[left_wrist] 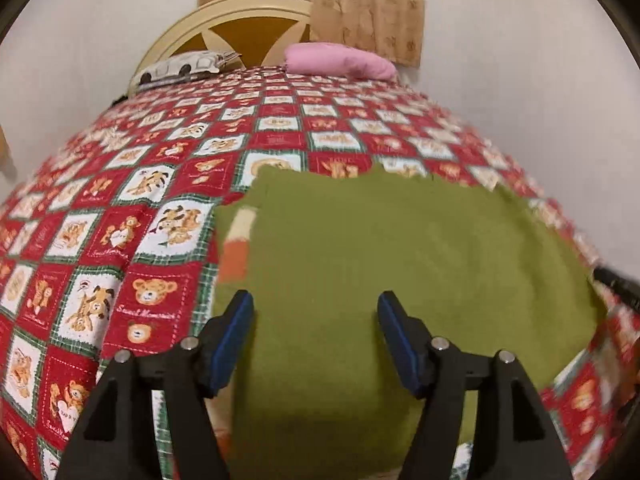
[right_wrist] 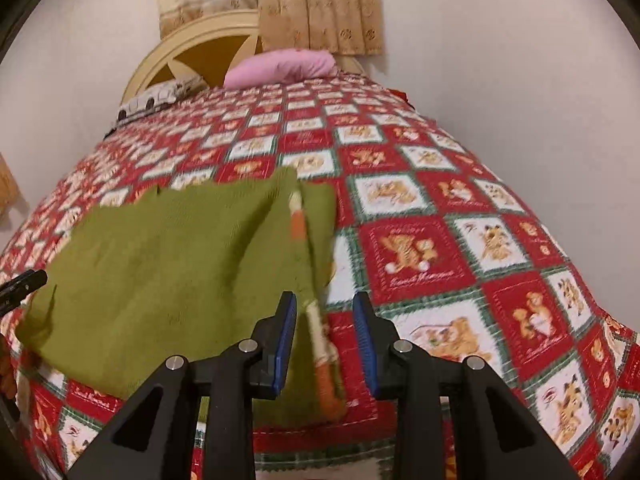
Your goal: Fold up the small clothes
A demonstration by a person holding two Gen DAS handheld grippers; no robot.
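A green garment (left_wrist: 400, 260) lies spread flat on the red and white teddy-bear quilt (left_wrist: 120, 264), with an orange and cream striped trim (left_wrist: 236, 248) along its left edge. My left gripper (left_wrist: 315, 302) hovers over its near part, jaws wide apart, nothing between the blue pads (left_wrist: 236, 340). In the right wrist view the garment (right_wrist: 160, 260) fills the left half, its right edge folded up with the striped trim (right_wrist: 324, 360) showing. My right gripper (right_wrist: 325, 304) stands partly open above that edge; the pads do not press on the cloth.
A pink pillow (left_wrist: 340, 60) and a white car-shaped cushion (left_wrist: 188, 66) lie at the head of the bed, against a cream headboard (left_wrist: 224, 12). Beige curtains (right_wrist: 320, 4) hang behind. White walls flank the bed. Bare quilt (right_wrist: 480, 240) stretches to the right of the garment.
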